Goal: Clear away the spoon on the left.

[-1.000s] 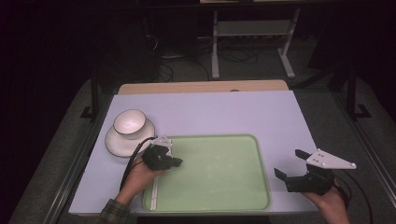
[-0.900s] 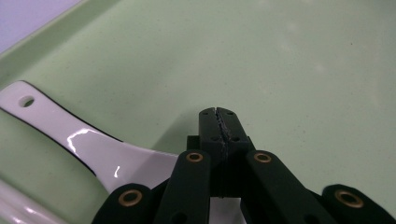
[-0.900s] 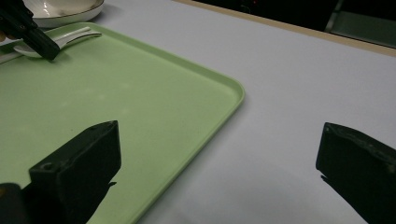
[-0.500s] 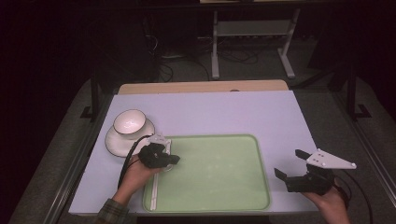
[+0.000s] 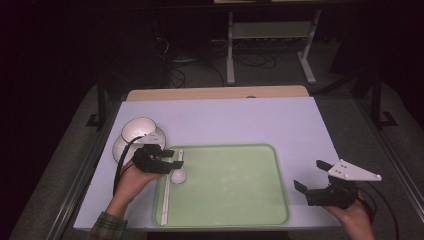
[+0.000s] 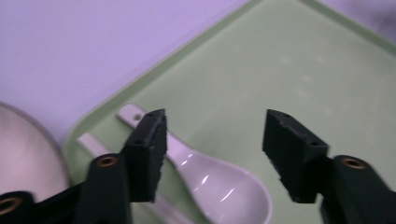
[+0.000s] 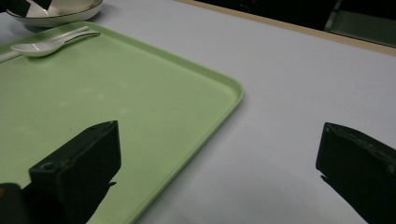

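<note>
Opening wide just now, the left hand-held gripper (image 5: 172, 165) has let go of the white spoon (image 5: 177, 175), which a second ago was hidden under it at the left edge of the green tray (image 5: 235, 220). Its jaws have just been spreading, and the left gripper view shows them well apart, above the spoon (image 6: 219, 186) with nothing pressed between them; the spoon's handle runs behind the left jaw, apparently clear of the pad, though the blur leaves that uncertain. The hand has also come up and shifted slightly toward the bowl (image 5: 139, 131) compared with the earlier frames.

Just beside the spoon lies a long white strip (image 5: 172, 186), probably a chopstick or a rest, lying lengthwise inside the tray's left rim. The spoon's bowl faces up, lying flat on the tray floor close to that strip. The white bowl sits on its saucer (image 5: 120, 148) on the desk (image 5: 250, 120), just off the tray's upper left corner.

Over at the tray's right side, the right hand-held gripper (image 5: 312, 175) hovers above the desk with its jaws released and spread, holding nothing; it has kept its place.

By my reading, the spoon has been set down on the tray and that step is finished, so the left hand is free to reach for the bowl next.
</note>
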The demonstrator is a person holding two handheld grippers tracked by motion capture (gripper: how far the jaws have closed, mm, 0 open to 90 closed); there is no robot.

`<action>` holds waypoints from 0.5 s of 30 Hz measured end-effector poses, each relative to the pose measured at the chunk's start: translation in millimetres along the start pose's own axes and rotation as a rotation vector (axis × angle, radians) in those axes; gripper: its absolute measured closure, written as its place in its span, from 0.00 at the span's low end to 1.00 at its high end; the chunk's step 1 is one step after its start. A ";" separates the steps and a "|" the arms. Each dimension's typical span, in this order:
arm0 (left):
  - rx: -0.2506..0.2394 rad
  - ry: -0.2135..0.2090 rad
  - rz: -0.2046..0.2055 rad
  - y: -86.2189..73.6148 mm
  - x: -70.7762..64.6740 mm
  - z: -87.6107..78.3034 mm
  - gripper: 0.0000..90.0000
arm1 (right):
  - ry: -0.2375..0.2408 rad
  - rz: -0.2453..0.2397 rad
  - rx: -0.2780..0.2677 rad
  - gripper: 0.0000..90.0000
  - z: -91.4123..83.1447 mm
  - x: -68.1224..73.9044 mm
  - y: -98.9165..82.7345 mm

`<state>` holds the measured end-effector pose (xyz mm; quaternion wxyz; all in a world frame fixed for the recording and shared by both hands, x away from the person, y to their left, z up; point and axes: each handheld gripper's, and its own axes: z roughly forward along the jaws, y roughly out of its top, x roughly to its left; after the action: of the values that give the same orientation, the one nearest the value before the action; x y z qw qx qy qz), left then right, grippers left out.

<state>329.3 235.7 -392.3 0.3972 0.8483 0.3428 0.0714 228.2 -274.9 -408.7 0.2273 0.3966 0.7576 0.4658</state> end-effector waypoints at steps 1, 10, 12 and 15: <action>0.002 0.006 -0.005 0.6 1.7 -3.3 0.38 | 0.000 0.000 0.000 0.00 0.0 0.0 0.0; -0.015 0.053 -0.048 2.6 21.2 -29.7 0.25 | 0.000 -0.002 -0.002 0.00 0.7 -0.1 0.7; -0.027 0.058 -0.061 3.1 26.6 -35.3 0.24 | 0.000 -0.002 -0.003 0.00 0.3 -0.3 1.1; -0.033 0.067 -0.076 3.2 34.6 -42.2 0.24 | -0.003 0.001 -0.004 0.00 -0.5 -0.9 1.1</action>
<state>340.5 282.8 -366.8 0.4019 0.8252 0.3866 0.0904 228.8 -275.6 -407.5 0.2290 0.3974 0.7561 0.4668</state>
